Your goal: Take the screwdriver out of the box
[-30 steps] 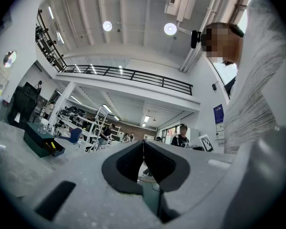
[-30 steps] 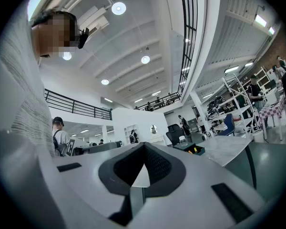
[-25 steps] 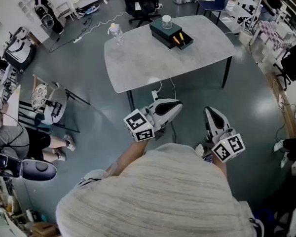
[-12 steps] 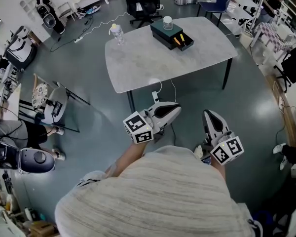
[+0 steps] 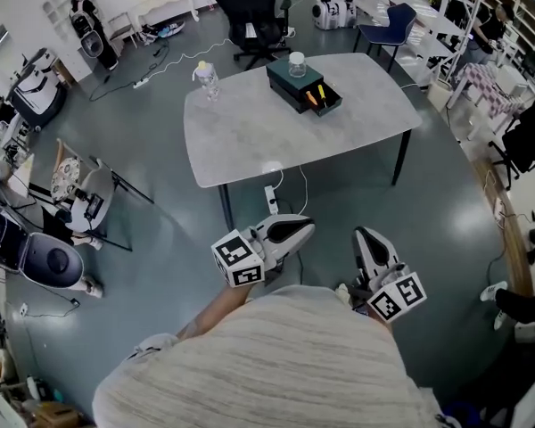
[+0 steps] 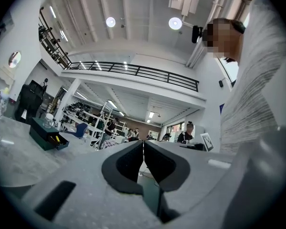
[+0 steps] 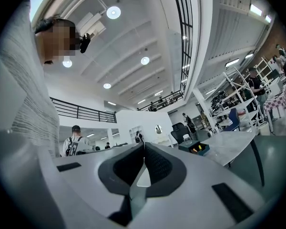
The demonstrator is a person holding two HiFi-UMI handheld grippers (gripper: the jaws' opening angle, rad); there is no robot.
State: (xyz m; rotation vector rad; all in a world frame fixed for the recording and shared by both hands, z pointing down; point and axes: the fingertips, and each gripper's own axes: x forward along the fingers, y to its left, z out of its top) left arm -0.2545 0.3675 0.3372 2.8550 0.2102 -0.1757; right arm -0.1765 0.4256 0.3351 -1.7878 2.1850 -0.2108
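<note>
A dark green box [image 5: 299,82] stands at the far side of a grey table [image 5: 250,123], its drawer pulled out with orange-handled screwdrivers [image 5: 316,95] lying inside. The box [image 6: 46,135] also shows small at the left of the left gripper view and, as the box [image 7: 197,148], right of centre in the right gripper view. My left gripper [image 5: 308,226] and right gripper [image 5: 363,235] are held close to my body, well short of the table, over the floor. Both are shut with nothing between their jaws [image 6: 143,149] [image 7: 143,151].
A jar [image 5: 296,63] sits on top of the box and a clear bottle [image 5: 205,78] stands at the table's far left corner. A white power strip [image 5: 272,200] and cable lie under the near edge. Office chairs [image 5: 250,7], equipment stands and seated people ring the table.
The head view has shifted a little, so the table sits slightly further off and to the left. Both grippers stay shut and held near my body.
</note>
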